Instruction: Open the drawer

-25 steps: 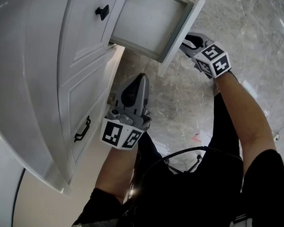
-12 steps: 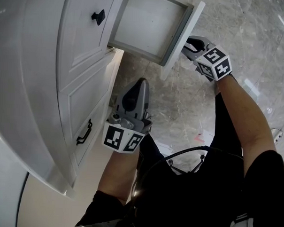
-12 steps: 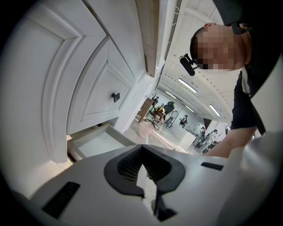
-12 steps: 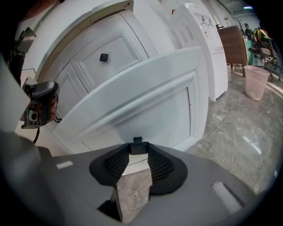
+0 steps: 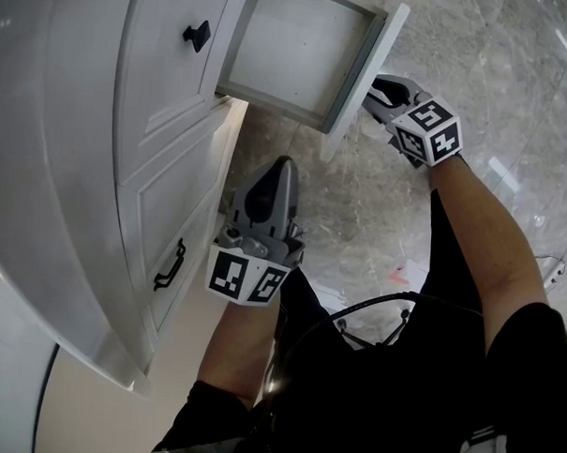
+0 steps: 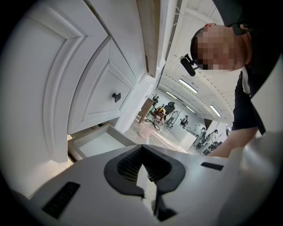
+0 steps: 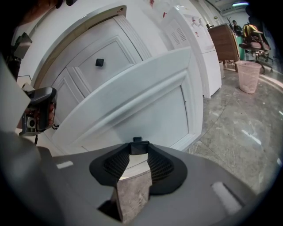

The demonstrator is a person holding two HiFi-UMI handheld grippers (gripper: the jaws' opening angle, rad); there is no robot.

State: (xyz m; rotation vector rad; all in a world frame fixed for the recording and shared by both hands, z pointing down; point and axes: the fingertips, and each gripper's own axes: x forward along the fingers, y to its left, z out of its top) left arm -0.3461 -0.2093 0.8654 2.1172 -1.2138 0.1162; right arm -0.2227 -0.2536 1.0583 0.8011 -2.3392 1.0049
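Head view, looking steeply down: a white cabinet [image 5: 82, 118] fills the left side, with a closed upper front bearing a black stud [image 5: 196, 34] and a lower front with a black bar handle [image 5: 166, 265]. Just right of it, the left gripper [image 5: 284, 165] is held over the grey floor [image 5: 388, 207], near the cabinet but touching nothing. Its jaws are seen closed together and empty. Above and to the right, the drawer [image 5: 291, 48] is seen pulled well out of the cabinet, and its bare inside shows no contents. The right gripper [image 5: 372, 87] is applied at its front panel [image 5: 367, 70]. In the right gripper view its jaws are closing on the drawer's small black knob [image 7: 139, 147], which is pinched between their tips.

The drawer is judged stiff and, being empty, light, so an easy slide is expected. The knob is judged hard, smooth and small, so a slip is possible. It is best taken squarely across its sides and pulled straight along the line of travel.
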